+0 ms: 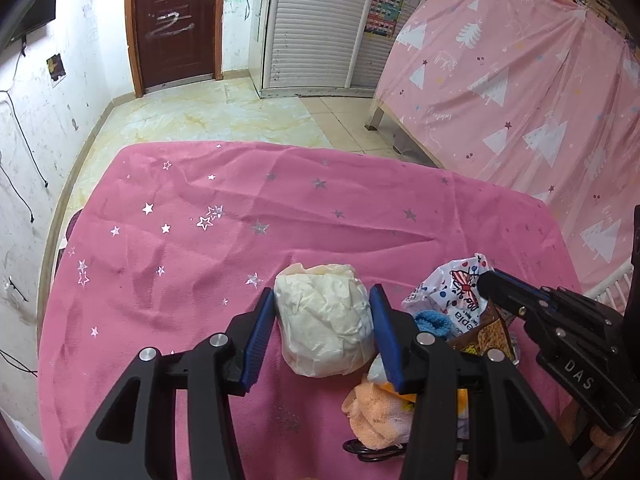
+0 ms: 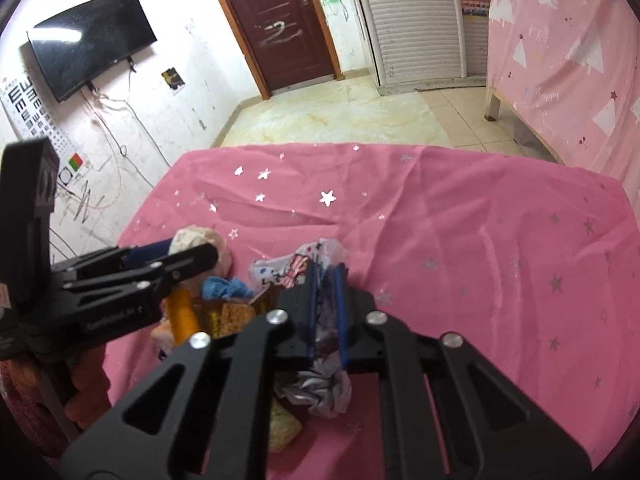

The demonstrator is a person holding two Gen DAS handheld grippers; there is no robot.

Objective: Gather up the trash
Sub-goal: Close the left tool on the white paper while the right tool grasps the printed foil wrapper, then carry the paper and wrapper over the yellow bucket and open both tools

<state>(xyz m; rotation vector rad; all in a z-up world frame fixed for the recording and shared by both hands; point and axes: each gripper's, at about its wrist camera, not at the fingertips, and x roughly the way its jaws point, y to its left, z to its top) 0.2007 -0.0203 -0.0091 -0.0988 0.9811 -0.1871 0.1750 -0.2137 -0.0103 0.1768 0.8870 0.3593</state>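
Note:
A crumpled white paper ball [image 1: 326, 320] lies on the pink star tablecloth [image 1: 240, 216]. My left gripper [image 1: 323, 300] straddles it, one blue pad on each side, jaws open and barely apart from the paper. The paper ball also shows in the right wrist view [image 2: 192, 238] behind the left gripper [image 2: 176, 256]. My right gripper [image 2: 325, 276] is shut on a crinkled plastic wrapper [image 2: 320, 392] that hangs below the pads; it also shows in the left wrist view [image 1: 486, 280]. A white printed snack bag [image 1: 448, 288] lies by it.
A heap of trash lies by the grippers: a brown snack packet [image 1: 486, 332], a blue cloth scrap [image 1: 434, 322], an orange cloth [image 1: 376, 412] and a yellow item [image 2: 182, 312]. A pink curtained bed [image 1: 520, 80] stands to the right, tiled floor [image 1: 224, 120] beyond the table.

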